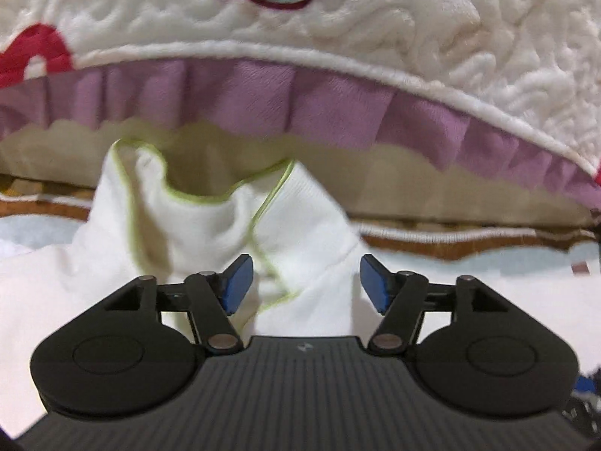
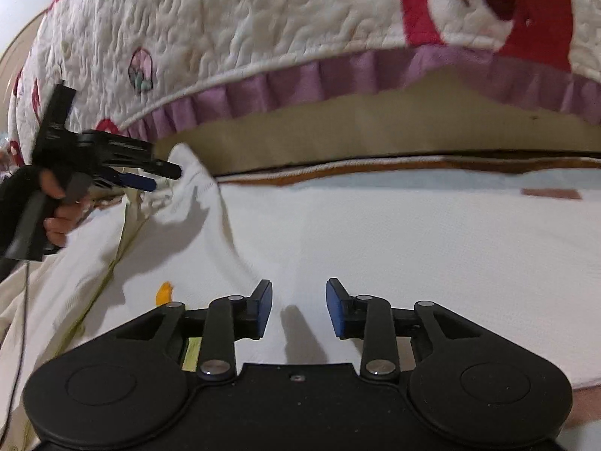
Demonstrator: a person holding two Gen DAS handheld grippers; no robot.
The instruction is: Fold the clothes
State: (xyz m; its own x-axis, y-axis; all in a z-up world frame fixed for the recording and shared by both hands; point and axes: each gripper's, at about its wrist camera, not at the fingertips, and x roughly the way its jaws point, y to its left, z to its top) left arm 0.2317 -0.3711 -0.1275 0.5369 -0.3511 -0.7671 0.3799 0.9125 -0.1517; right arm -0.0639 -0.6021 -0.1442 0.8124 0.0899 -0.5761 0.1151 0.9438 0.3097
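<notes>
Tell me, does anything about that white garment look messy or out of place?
Yes. The white garment lies mostly flat, but its green-trimmed corner stands bunched up in a crumpled peak near the quilt's purple ruffle. The left gripper is open around that fabric, not pinching it. The right gripper is open too.

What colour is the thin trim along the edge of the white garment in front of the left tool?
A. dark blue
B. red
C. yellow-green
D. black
C: in the left wrist view, the white garment has a thin yellow-green line along its raised, curling edge, just ahead of the left tool.
</notes>
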